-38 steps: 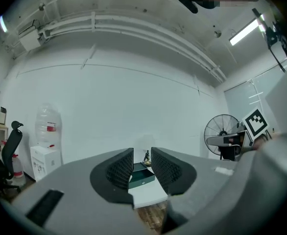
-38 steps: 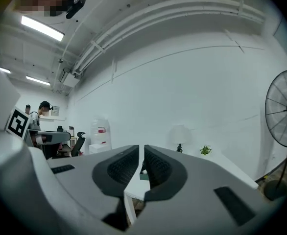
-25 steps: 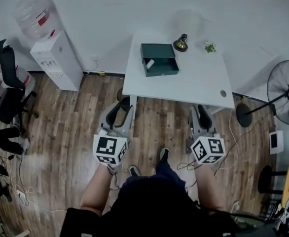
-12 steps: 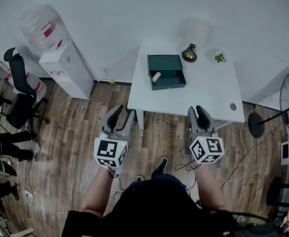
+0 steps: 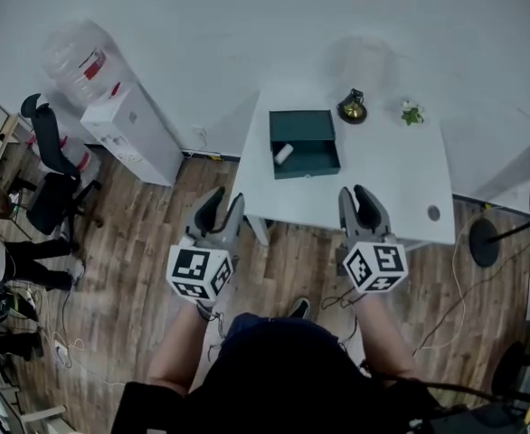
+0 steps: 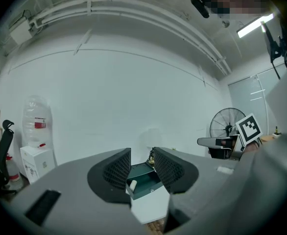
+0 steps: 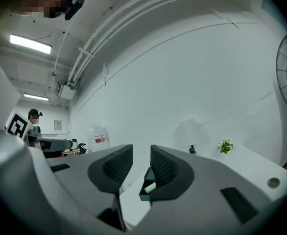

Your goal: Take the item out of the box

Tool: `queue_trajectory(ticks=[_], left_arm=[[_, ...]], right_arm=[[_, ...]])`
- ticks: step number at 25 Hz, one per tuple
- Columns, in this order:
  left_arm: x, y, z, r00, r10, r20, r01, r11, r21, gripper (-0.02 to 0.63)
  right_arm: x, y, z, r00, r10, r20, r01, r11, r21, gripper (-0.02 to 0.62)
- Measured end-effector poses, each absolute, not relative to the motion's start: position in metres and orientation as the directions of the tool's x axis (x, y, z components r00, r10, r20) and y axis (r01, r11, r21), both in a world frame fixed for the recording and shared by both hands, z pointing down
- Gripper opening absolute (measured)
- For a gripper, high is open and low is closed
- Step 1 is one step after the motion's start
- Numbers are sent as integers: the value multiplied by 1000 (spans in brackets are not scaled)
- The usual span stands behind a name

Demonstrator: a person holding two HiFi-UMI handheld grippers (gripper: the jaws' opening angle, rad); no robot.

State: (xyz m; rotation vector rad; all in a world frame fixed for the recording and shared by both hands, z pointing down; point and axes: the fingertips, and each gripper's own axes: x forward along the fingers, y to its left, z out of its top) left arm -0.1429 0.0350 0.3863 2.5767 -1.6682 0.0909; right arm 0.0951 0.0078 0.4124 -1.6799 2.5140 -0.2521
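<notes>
Left claw: the left claw (image 5: 218, 208), lower left of centre in the head view, had its jaws a narrow gap apart and held nothing; in its own view the box showed through that gap, far off.
Right claw: the right claw (image 5: 359, 202), lower right of centre, was likewise slightly open and empty, level with the left.
Counter: the white counter (image 5: 387, 183) lay just above both claws in the frame, its near edge meeting their tips.
Box: the dark green box (image 5: 303, 143) sat open on the counter's left half, upper centre of the frame.
Item: a small white roll (image 5: 284, 154) lay inside the box, at its left side, untouched.
Behind: a small lamp (image 5: 352, 107) and a plant (image 5: 413, 113) stood at the counter's far edge, above and right of the box.
Just changed: the counter and box had slid down the frame towards the claws, while the claws kept their places and their gap.
Meaning: the person was probably closing in; the reach was not yet begun, and the item was still well apart from either claw.
Against the earlier frame: the box had sat higher in the frame, with bare floor between the claws and the counter edge; the dispenser (image 5: 125, 120) had moved right and down, and the fan had slipped towards the right border.
</notes>
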Motion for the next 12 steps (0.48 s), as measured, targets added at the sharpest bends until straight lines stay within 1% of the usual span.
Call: queue_trajectory(ticks=[6,12], left_arm=[[-126,12,405,405,-903,143,-914,-405,29,143],[-122,-29,423,433,-885,170,-901,-431,52,143]], right_arm=[[110,-14,428,-390,-920,31,-901,375,-219,115],[117,-43,442,-359,-931,62,-915,338,-218,114]])
